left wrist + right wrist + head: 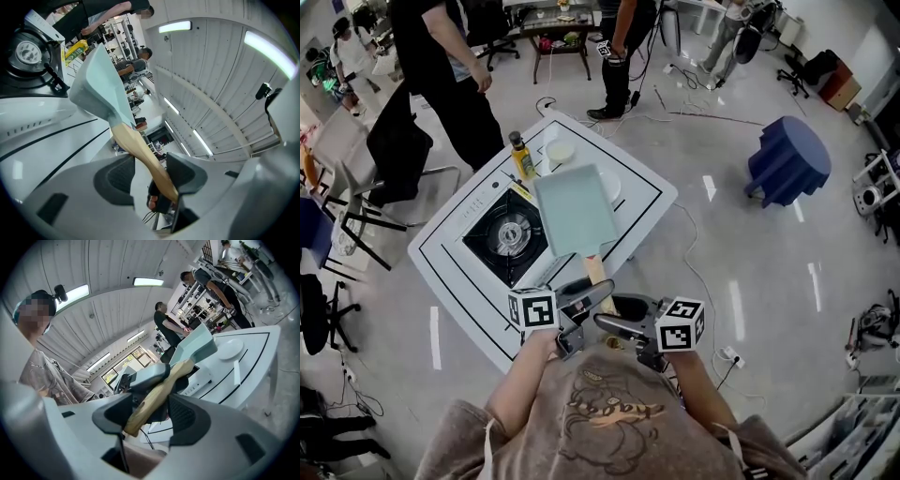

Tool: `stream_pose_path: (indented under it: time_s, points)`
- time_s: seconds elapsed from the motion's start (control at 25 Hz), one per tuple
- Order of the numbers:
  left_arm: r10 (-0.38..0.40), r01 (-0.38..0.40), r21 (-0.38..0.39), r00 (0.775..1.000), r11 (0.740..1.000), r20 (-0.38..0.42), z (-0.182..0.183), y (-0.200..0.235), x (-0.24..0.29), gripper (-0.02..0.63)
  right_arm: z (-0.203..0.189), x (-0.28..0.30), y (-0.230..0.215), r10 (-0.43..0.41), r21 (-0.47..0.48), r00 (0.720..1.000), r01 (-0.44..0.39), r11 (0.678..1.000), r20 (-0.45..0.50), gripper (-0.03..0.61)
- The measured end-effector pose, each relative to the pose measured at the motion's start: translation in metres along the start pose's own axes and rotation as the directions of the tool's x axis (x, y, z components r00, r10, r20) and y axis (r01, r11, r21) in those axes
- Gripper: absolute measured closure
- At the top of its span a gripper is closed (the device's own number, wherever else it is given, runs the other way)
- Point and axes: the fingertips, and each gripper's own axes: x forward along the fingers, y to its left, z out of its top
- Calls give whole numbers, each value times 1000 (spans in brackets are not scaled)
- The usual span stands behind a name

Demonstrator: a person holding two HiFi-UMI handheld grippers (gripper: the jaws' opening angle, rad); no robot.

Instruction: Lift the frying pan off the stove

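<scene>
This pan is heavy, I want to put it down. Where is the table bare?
Bare: the table's right corner, past the plate, and the front strip between the stove and the near edge. Crowded: the far corner, with the bottle and small dish.

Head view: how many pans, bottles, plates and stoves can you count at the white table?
Pan: 1
Bottle: 1
Plates: 2
Stove: 1
Total: 5

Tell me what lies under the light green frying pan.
From the head view, the frying pan covers the right edge of the stove and part of a white plate. The burner shows beside it. Anything else beneath is hidden.
</scene>
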Motion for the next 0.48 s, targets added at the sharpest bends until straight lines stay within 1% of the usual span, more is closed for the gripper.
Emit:
stream_pose_path:
  time_s: [0.32,0.48]
  points:
    - [16,-16,7,1000,1000,-1,2,4,-3,397,0,3,0,3,7,1000,-3,1000,4,334]
    - [6,-6,0,1000,1000,-2,2,2,-2,397,-1,3,0,0,0,1000,0,1000,-2,335]
